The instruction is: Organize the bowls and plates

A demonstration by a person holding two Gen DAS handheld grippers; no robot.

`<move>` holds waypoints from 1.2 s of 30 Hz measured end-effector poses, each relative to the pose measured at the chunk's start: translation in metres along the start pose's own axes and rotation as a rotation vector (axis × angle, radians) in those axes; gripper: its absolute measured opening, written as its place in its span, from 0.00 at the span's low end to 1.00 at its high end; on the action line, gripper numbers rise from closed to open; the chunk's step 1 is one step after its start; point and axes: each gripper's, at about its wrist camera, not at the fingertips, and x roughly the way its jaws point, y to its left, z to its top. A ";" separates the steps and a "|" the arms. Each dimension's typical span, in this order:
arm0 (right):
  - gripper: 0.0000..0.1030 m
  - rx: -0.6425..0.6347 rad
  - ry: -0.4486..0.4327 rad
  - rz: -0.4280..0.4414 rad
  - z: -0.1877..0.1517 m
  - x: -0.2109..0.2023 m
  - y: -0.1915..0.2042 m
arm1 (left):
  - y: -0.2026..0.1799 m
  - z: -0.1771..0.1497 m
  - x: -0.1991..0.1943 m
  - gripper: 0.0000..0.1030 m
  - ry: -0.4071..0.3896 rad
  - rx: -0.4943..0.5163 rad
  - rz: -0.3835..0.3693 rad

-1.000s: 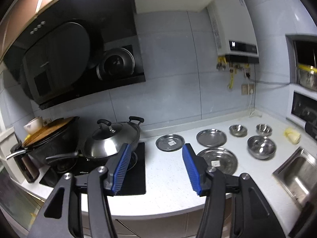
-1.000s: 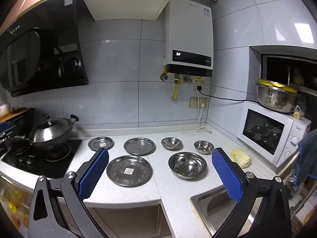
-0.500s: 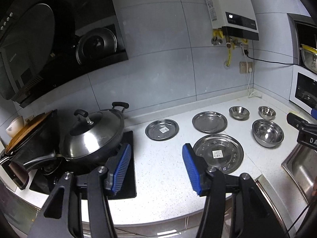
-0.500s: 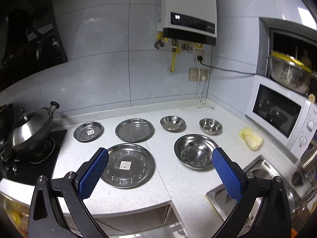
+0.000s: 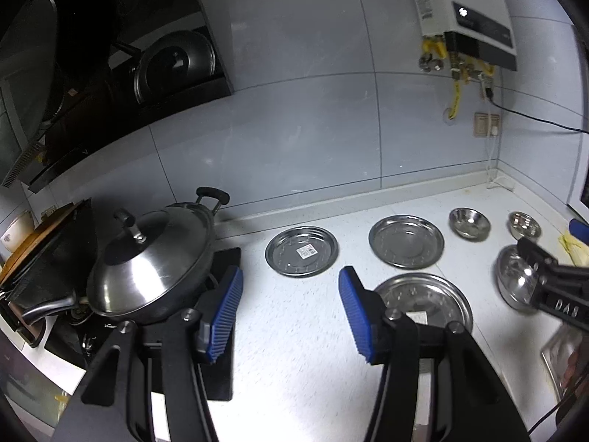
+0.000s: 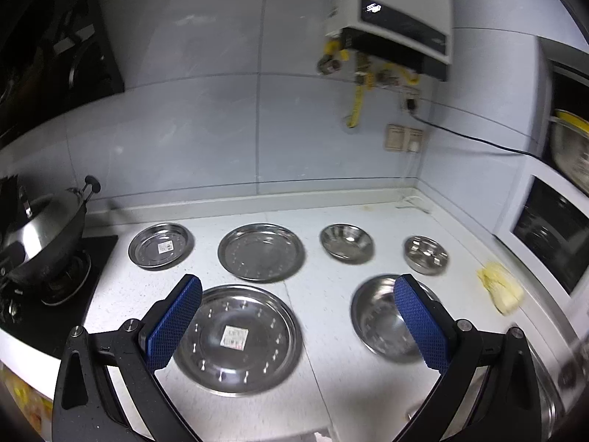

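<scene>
while the left claw (image 5: 291,307) hangs above the white counter (image 5: 294,368) with its blue pads spread apart and nothing between them, the small plate (image 5: 301,251) lies just ahead of the gap. the large plate (image 5: 423,302) sits partly behind the right-hand pad, the medium plate (image 5: 406,241) beyond it. two small bowls (image 5: 469,223) stand farther off to the right near the wall, and the big bowl (image 5: 513,281) is partly hidden by the other tool. a lidded wok (image 5: 151,269) rests on the stove behind the left-hand pad.

from the right wrist, the right claw (image 6: 298,318) is wide open and empty over the counter (image 6: 324,316). the large plate (image 6: 237,339) lies between the pads, closer to the left one, with a sticker at its centre. the big bowl (image 6: 383,320) sits partly behind the right pad. ahead, in a row, are the small plate (image 6: 161,245), medium plate (image 6: 261,252) and two small bowls (image 6: 346,242). a yellow cloth (image 6: 500,287) lies off to the right.
</scene>
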 end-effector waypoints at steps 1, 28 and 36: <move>0.99 -0.008 0.006 0.019 0.001 0.009 0.000 | -0.003 0.001 0.007 0.51 0.006 -0.004 0.003; 0.99 -0.105 0.516 0.099 -0.077 0.242 0.017 | -0.084 -0.075 0.258 0.51 0.619 0.015 -0.246; 0.50 -0.012 0.636 0.116 -0.088 0.257 0.001 | -0.093 -0.082 0.278 0.23 0.694 0.049 -0.298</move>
